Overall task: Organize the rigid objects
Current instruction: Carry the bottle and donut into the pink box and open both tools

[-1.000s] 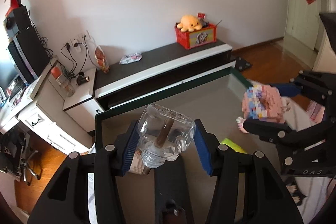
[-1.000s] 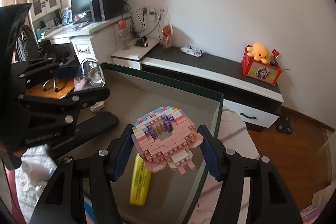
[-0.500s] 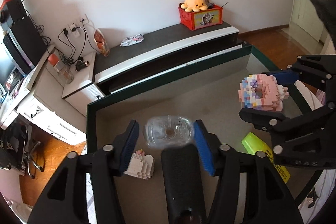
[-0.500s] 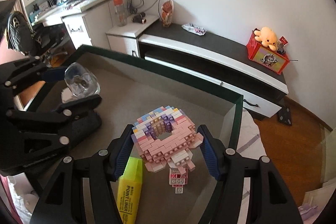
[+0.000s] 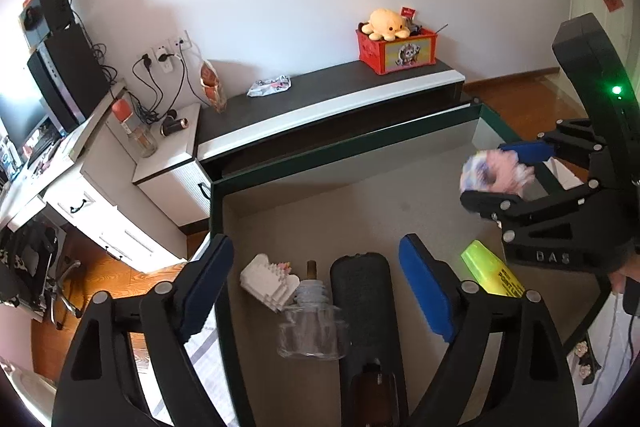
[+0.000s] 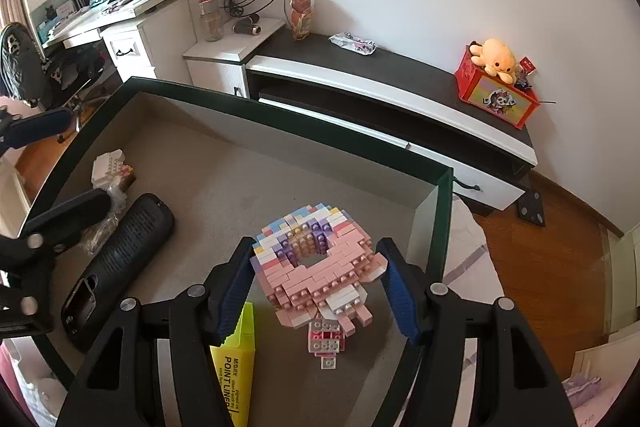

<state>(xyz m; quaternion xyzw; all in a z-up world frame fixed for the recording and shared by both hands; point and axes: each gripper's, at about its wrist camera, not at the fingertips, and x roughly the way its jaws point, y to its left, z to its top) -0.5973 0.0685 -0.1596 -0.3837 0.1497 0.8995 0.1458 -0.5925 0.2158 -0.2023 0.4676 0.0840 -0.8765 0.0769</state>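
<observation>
My left gripper [image 5: 317, 255] hangs over a shallow grey box with a dark green rim [image 5: 360, 147]. Its jaws are opening wide. A clear glass bottle [image 5: 310, 323], blurred, sits low between them on the box floor, and neither pad touches it. Beside the bottle lie a black remote-like bar [image 5: 362, 291] and a white brick model [image 5: 268, 281]. My right gripper [image 6: 318, 295] is shut on a pink brick doughnut [image 6: 316, 263] and holds it just above the box floor. Under the doughnut lies a small pink brick piece [image 6: 326, 341].
A yellow highlighter [image 6: 234, 367] lies in the box under the right gripper's left finger. The box's rim [image 6: 280, 123] walls in all sides. Beyond it stand a low black and white cabinet [image 6: 380, 83] with a red toy box [image 6: 496, 95], and a desk at the left.
The left jaws have spread and the glass bottle has dropped out of them onto the box floor. The right gripper has come down over the box with the doughnut still in it.
</observation>
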